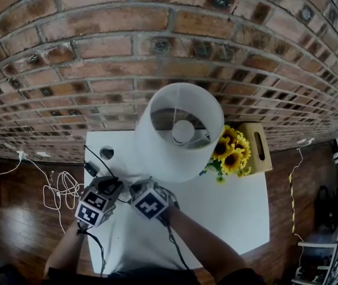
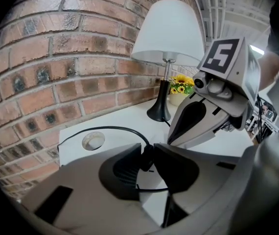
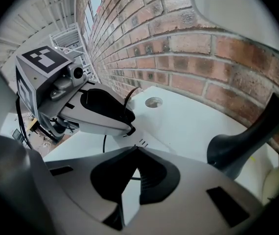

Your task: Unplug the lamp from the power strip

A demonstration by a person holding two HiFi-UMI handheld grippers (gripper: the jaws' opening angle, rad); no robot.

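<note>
A lamp with a white shade (image 1: 178,129) stands at the back of the white table (image 1: 234,212); its black base (image 2: 159,112) shows beyond my jaws. My left gripper (image 2: 147,159) is shut on a small black plug (image 2: 146,156), and the black cord (image 2: 105,129) loops away to the left. In the right gripper view it shows as the left gripper (image 3: 128,127), right over the white power strip (image 3: 147,143). My right gripper (image 3: 134,152) has its tips together, resting at the near end of that strip. Both grippers sit side by side near the table's front left corner.
A round cable hole (image 1: 107,153) lies in the table's back left. Sunflowers (image 1: 231,150) and a wooden box (image 1: 258,147) stand right of the lamp. A brick wall (image 1: 98,58) runs behind the table. Loose white cables (image 1: 59,192) lie on the wooden floor to the left.
</note>
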